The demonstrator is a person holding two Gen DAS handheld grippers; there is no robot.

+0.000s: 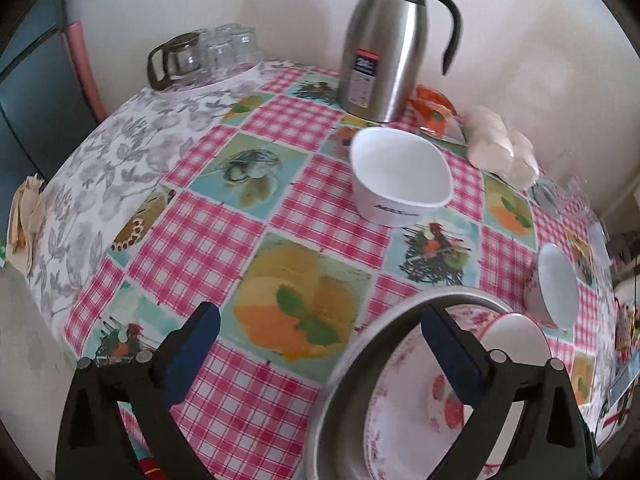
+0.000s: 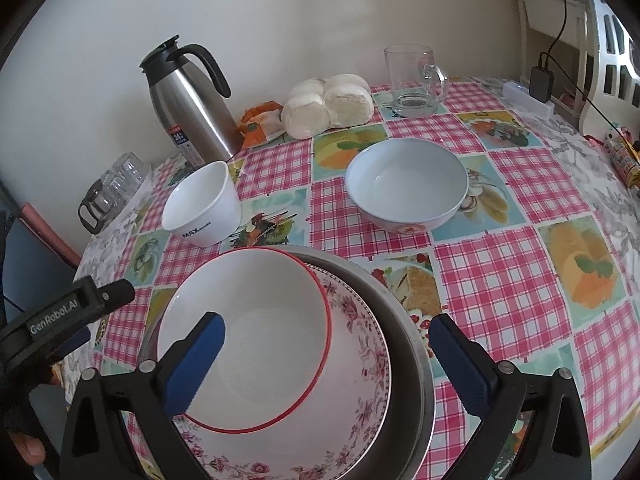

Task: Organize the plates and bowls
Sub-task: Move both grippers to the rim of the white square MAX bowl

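Left gripper [image 1: 320, 344]: jaws spread wide, nothing between the blue pads [image 1: 192, 360]; it hangs over the checked tablecloth [image 1: 224, 240] at the left rim of the metal tray [image 1: 340, 400]. Its body also shows at the left edge of the right wrist view.

Right gripper [image 2: 326, 354]: jaws likewise wide apart, gripping nothing, poised above the stacked dishes.

Items on the table, left to right in the right wrist view:
- Glass jug with black handle [image 2: 96, 204], beside upturned drinking glasses [image 2: 130, 172], far left edge.
- Steel thermos jug [image 2: 188, 100], black lid and handle, upright near the wall.
- White bowl marked "MAX" [image 2: 202, 206], upright, just in front of the thermos.
- Red-rimmed white bowl [image 2: 248, 332], sitting inside the floral plate [image 2: 360, 360], which lies in the metal tray; the stack is nearest the camera, under the right gripper.
- Orange packet [image 2: 260, 122], between the thermos and the bag of white buns [image 2: 328, 104].
- Pale blue bowl [image 2: 406, 184], upright, alone on the cloth behind the tray, apart from the stack.
- Clear glass mug [image 2: 414, 80], upright near the wall.
- White power strip [image 2: 528, 96] with a black plug [image 2: 541, 82], far right corner.
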